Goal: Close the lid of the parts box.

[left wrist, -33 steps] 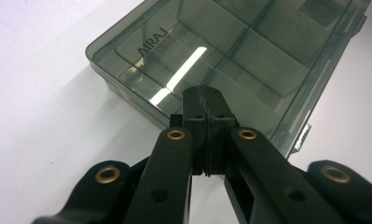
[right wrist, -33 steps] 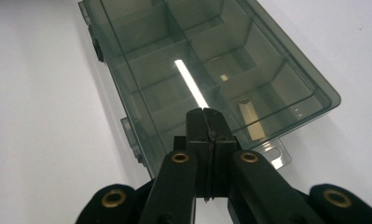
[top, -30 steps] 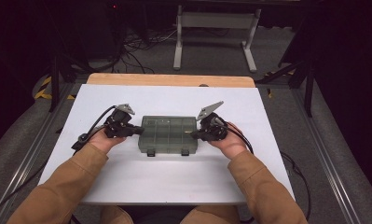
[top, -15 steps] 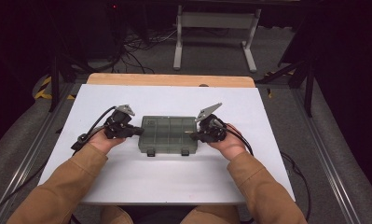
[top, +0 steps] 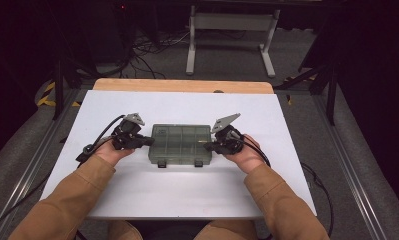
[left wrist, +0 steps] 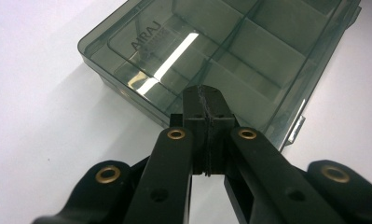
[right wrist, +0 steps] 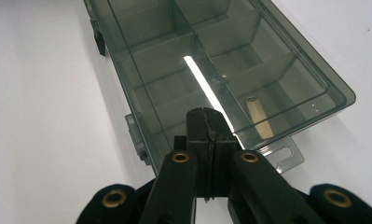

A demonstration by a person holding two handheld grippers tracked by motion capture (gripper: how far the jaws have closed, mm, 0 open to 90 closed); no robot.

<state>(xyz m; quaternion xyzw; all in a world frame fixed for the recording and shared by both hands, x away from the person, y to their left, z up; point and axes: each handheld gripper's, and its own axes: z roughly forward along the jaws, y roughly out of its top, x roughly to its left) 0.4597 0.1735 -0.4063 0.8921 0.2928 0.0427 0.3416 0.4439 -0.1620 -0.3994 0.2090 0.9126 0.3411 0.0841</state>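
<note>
2 grippers, left (top: 148, 142) and right (top: 210, 146), jaws pressed together, flanking smoky compartment box (top: 179, 144) on white table (top: 187, 190).

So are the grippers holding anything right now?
Nothing is held: the left gripper and right gripper are shut on themselves at opposite ends of the organiser box.

The far end of the compartment box (left wrist: 230, 51) ran off the top edge in both gripper views. Closed tongs (right wrist: 207, 126) covered its near rim. A small pale piece (right wrist: 259, 119) inside was too blurred to name, perhaps a bracket.
</note>
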